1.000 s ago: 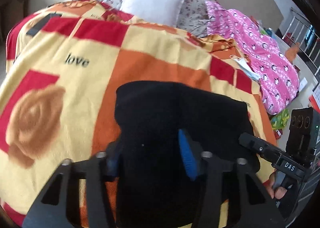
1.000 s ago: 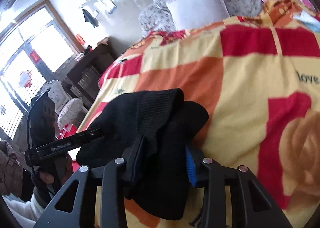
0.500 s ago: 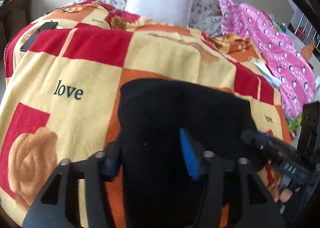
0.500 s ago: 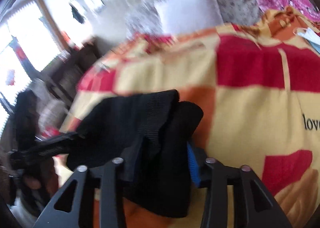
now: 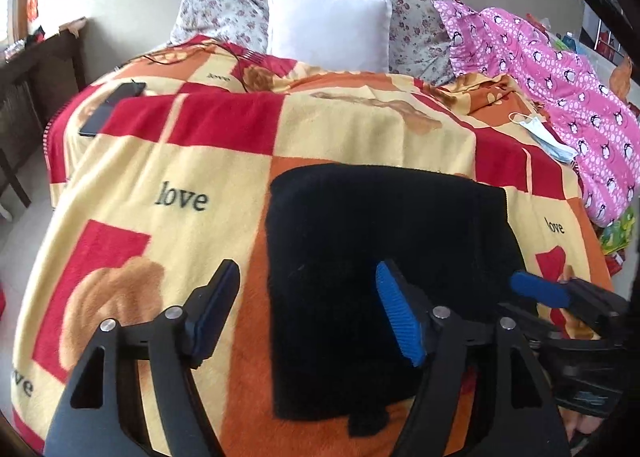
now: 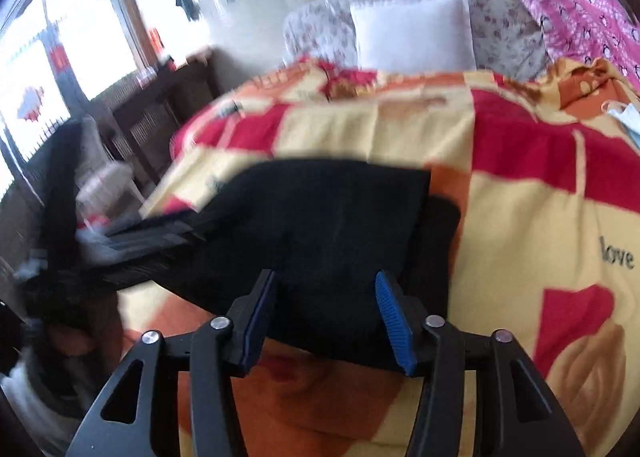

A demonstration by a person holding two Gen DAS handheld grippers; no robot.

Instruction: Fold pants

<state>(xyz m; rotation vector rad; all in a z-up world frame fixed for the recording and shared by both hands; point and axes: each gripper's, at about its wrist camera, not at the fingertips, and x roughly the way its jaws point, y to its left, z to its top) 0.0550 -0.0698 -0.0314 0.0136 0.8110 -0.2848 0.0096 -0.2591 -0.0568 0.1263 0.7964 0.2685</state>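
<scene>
Black pants (image 5: 384,257) lie folded into a flat block on a red, orange and cream blanket (image 5: 200,161) printed "love", spread over the bed. Left tool (image 5: 308,313): jaws opening, pads clear of the cloth; left pad over bare blanket, blue right pad over the pants. Right tool (image 5: 560,297) at the pants' right edge. White pillow (image 5: 328,31) at the head, pink penguin-print fabric (image 5: 560,69) right, face mask (image 5: 544,135) beside it, phone (image 5: 110,107) far left.

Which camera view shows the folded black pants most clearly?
The left wrist view. There the black pants lie sharp on the blanket, with the far edge and both side edges visible. In the right wrist view the pants are blurred by motion, though a second layer shows at their right edge.
</scene>
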